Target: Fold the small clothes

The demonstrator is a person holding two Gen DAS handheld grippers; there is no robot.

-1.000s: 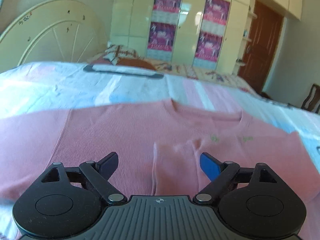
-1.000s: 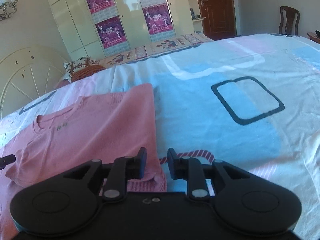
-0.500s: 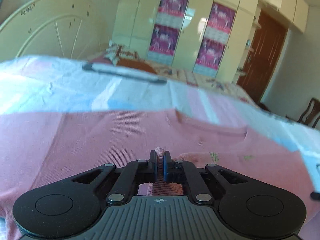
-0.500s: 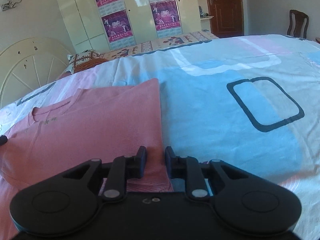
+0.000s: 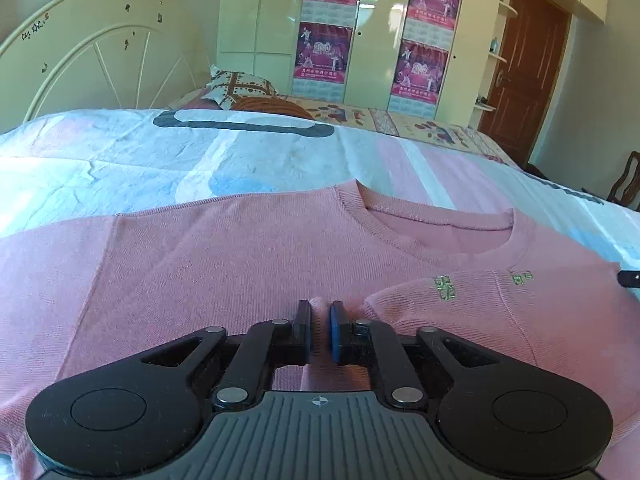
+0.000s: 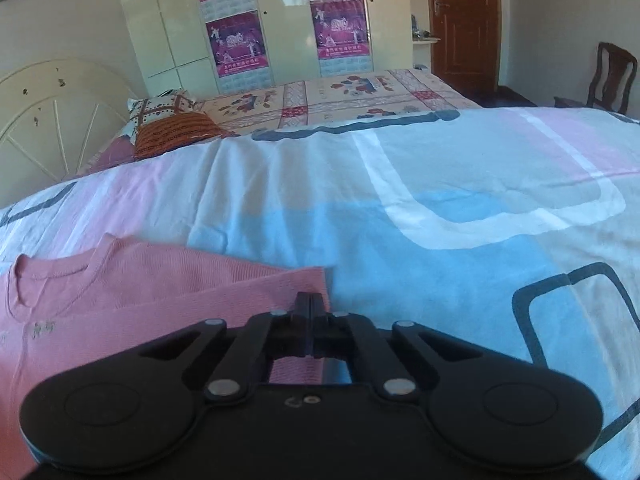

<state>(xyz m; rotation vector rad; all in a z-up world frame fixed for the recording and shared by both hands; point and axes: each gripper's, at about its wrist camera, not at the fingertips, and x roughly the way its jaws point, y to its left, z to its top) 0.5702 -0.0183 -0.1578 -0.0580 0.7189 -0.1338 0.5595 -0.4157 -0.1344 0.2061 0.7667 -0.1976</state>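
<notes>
Now left tongs point(image 5: 319, 330) pinch a pleat of the pink sweater point(image 5: 240, 264); right tongs point(image 6: 310, 322) sit clenched at its folded edge, hold unclear. Advice: lift both evenly, keeping fold taut.

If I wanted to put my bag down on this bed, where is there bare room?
The bedsheet lies bare to the right of the pink sweater, out toward the chair. Another bare strip runs between the sweater's collar and the pillows. The near left is crowded: sweater and both grippers.
</notes>
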